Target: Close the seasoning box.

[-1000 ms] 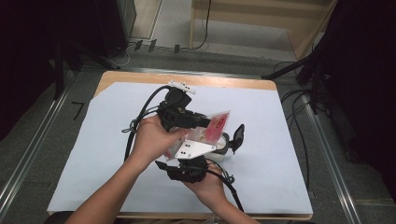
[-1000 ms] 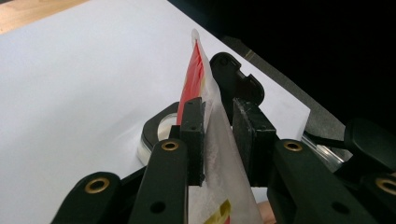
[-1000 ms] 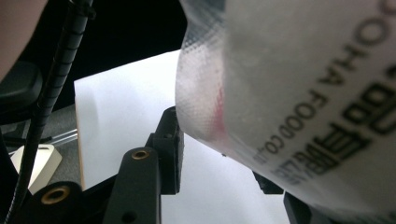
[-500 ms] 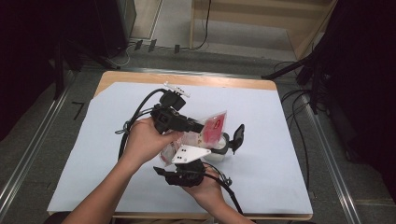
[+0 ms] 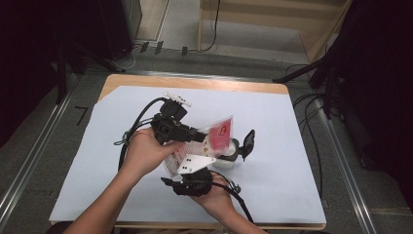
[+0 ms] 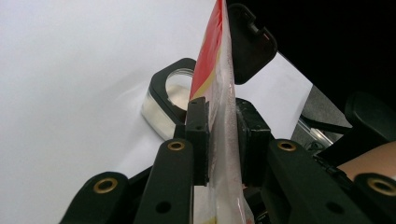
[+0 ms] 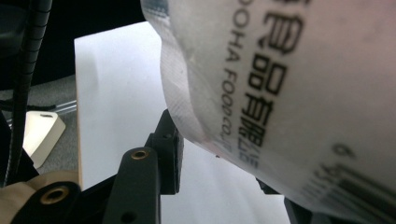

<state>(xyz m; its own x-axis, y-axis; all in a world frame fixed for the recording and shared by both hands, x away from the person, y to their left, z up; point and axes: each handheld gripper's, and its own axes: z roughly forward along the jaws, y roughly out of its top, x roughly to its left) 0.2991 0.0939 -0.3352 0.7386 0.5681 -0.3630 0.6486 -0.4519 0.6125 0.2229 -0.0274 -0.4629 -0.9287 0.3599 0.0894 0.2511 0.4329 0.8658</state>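
- Pinching a clear packet [image 6: 223, 140] with red print, the left gripper [image 6: 219, 140] has both black pads pressed flat on the film; its jaws have just been closing further onto it.
- Rising edge-on from between those jaws, the packet's red face turns toward the left-hand jaw, and its clear side toward the right-hand one.
- Beyond the left gripper's jaw tips, a small round container [image 6: 164, 105] sits on the white table cover [image 6: 70, 93] (a black jaw of the other gripper curves around its rim).
- Seen from the high view, the packet [image 5: 221, 134] stands tilted between the two grippers, with the left gripper [image 5: 195, 135] at its upper part and the right gripper [image 5: 234, 148] reaching past its lower part toward the container [image 5: 229, 155].
- Filling the space just above the right gripper's own jaws, the packet's printed clear underside [image 7: 289, 93] hangs close to the camera.
- Whether the right gripper's jaws press on anything I cannot tell: one jaw [image 7: 166, 149] stands left of the packet, the other is hidden behind it.
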